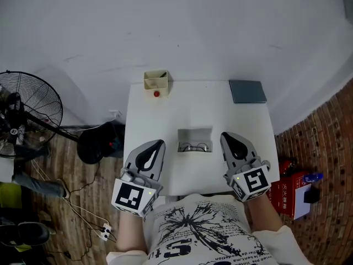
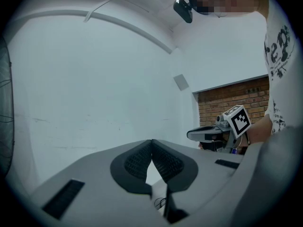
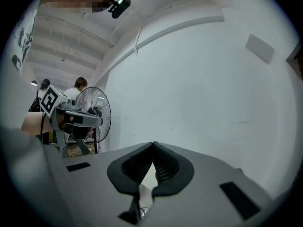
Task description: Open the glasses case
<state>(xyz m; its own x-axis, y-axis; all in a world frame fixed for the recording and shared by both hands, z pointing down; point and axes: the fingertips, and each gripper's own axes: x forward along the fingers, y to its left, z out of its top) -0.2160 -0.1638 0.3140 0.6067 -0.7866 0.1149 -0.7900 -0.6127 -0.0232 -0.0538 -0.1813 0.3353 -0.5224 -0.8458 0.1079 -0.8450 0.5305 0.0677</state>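
A white, open-topped case [image 1: 194,133] lies in the middle of the white table [image 1: 165,112], and a pair of thin-rimmed glasses [image 1: 194,147] rests along its near side. My left gripper [image 1: 157,144] hovers just left of it, my right gripper [image 1: 226,136] just right of it. Both point away from me at the wall. In the left gripper view the jaws [image 2: 151,141] meet at their tips with nothing between them. The right gripper view shows the same for its jaws [image 3: 153,144]. A bit of the glasses frame [image 2: 160,203] peeks out below the left jaws.
A flat grey-blue case [image 1: 247,91] lies at the table's far right corner. A beige holder [image 1: 156,80] with a red knob stands at the far left edge. A black standing fan [image 1: 25,115] and cables are on the floor to the left, and red boxes [image 1: 289,189] to the right.
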